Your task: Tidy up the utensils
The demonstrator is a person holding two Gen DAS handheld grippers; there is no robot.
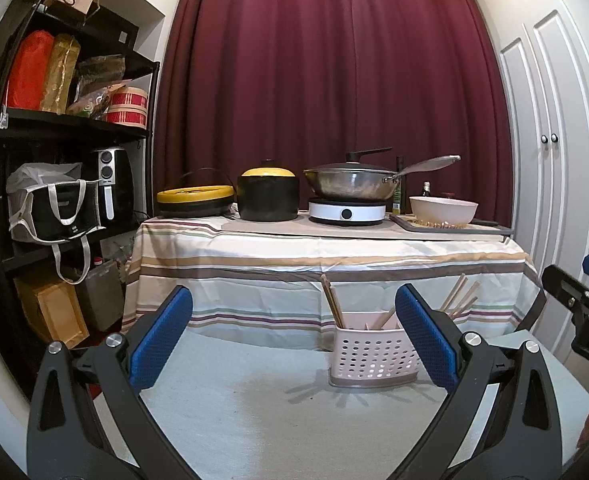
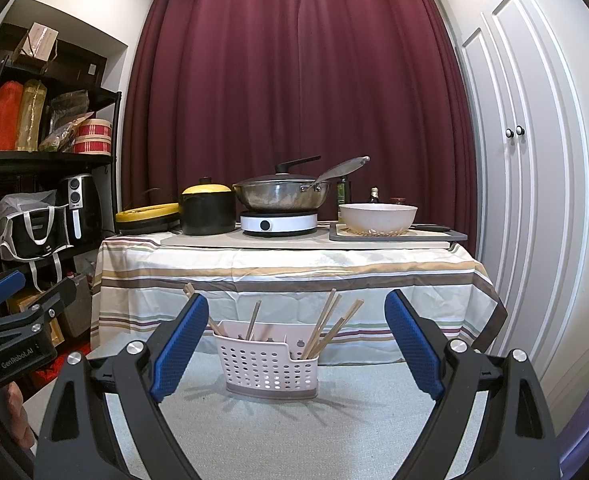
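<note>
I hold my left gripper [image 1: 294, 334] and my right gripper [image 2: 296, 342] side by side above the low surface with the pale grey-green cloth [image 2: 334, 432]. Both have their blue pads spread wide, and nothing is between them. From the right wrist view I see the left tool at the left edge, also empty.

The task's thing, the pale pink perforated plastic utensil basket [image 2: 268, 368], stands upright on this cloth, near its far edge and just in front of the table with the striped tablecloth [image 2: 294, 276]. It is apart from both my tools. Inside it stand the light wooden chopsticks [image 2: 326, 326], leaning in different directions: some at the left end, one near the middle, a bundle at the right end.

I judge the work to be close to its end, because all chopsticks I can see are already in the basket and no loose utensil lies on the cloth around it (only the shadows of the sticks lie there). What could be left is small: perhaps to gather the sticks into one compartment. The inner dividers are hard to see from here, so I cannot say which compartment each stick is in.

On the table behind, the steel wok [image 2: 282, 196] and the white bowl [image 2: 378, 216] have no loose cutlery near them that I can make out.
</note>
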